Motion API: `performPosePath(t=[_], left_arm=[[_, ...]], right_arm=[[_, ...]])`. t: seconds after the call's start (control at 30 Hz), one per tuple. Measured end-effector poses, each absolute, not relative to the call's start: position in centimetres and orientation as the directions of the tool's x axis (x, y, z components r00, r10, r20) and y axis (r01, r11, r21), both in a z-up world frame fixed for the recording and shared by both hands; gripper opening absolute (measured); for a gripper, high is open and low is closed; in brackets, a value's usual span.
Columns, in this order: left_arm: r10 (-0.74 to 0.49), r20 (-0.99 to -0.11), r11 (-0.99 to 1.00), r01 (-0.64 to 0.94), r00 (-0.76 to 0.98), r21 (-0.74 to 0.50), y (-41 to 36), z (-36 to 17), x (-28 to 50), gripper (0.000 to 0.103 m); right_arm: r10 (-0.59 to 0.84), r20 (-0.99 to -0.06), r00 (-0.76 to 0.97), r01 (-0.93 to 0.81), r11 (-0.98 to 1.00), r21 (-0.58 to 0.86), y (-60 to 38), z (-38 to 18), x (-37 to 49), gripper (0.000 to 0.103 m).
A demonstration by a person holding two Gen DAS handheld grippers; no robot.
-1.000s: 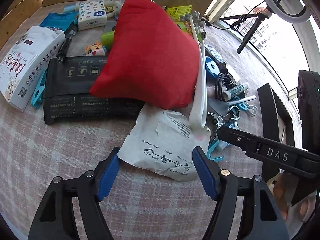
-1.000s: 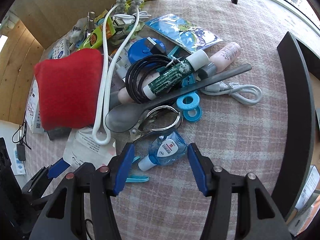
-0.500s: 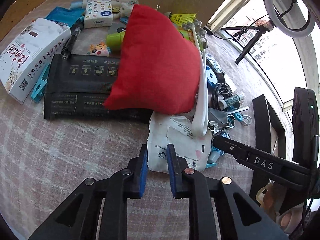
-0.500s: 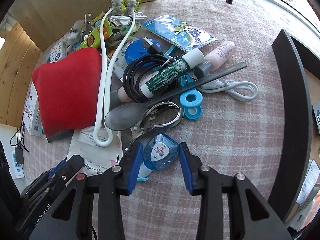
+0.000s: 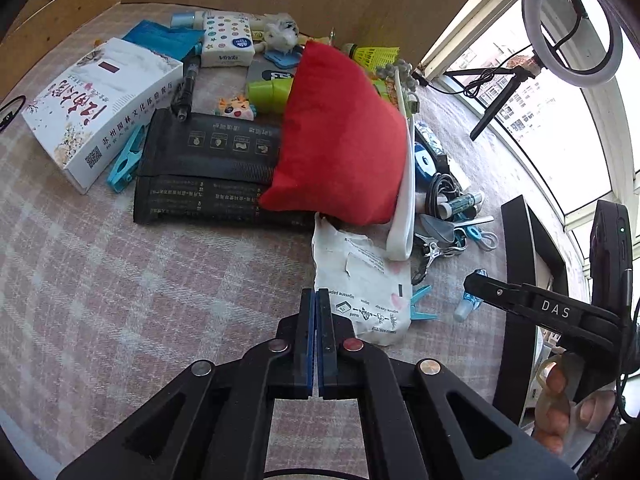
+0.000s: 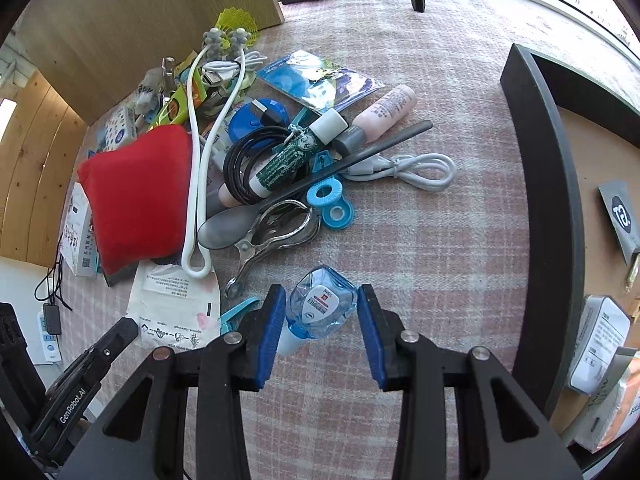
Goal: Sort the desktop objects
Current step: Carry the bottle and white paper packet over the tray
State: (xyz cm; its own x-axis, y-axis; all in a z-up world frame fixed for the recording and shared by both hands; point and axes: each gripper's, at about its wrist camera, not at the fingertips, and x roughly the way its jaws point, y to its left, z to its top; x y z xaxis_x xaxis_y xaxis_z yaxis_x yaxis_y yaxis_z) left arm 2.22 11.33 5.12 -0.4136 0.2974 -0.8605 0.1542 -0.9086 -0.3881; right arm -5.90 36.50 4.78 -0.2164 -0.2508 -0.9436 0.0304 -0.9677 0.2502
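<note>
The left gripper (image 5: 316, 300) is clenched on the white paper packet's (image 5: 362, 276) corner, at 6 o'clock of the red cushion (image 5: 340, 136). The right gripper's (image 6: 322, 312) fingers grasp the blue eye-drop bottle (image 6: 320, 308) above the counter (image 6: 440, 264).

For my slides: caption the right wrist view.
Right gripper clamps a small blue bottle beside a cluttered pile on the checked cloth.

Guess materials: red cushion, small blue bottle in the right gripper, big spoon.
Red cushion: soft matte fabric, likely velvety; it bulges and creases.
Small blue bottle: clear tinted plastic, glossy, printed label, white cap.
Spoon: dull grey, matte; plastic or metal, can't tell.
</note>
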Motion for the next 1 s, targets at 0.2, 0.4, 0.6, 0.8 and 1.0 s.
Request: performPosePath(t=[0.2,0.4,0.6,0.8,1.0], left_arm=[[0.296,-0.823,-0.919,0.089,-0.486,-0.383,11.7,9.4,3.2,0.000],[0.330,-0.792,-0.913,0.040,-0.514,-0.407,12.7,12.4,3.5,0.000],[0.367,-0.780,-0.915,-0.044,-0.507,-0.401,16.7,13.7,2.4,0.000],[0.409,-0.778,-0.910,-0.153,-0.476,-0.385,22.7,14.5,1.2,0.000],[0.471,-0.767,-0.882,-0.257,-0.435,-0.395,29.4,15.0,0.7,0.000]], right_arm=[[-0.247,-0.934,-0.257,0.033,-0.968,0.247,39.0,6.7,-5.0,0.036],[-0.255,-0.924,-0.287,0.026,-0.966,0.259,39.9,8.0,-4.6,0.036],[-0.248,-0.915,-0.318,0.001,-0.965,0.261,42.5,9.4,-3.6,0.036],[-0.201,-0.908,-0.367,-0.077,-0.966,0.245,47.9,10.7,-1.7,0.036],[-0.144,-0.906,-0.399,-0.187,-0.954,0.234,54.9,11.1,-0.1,0.036]])
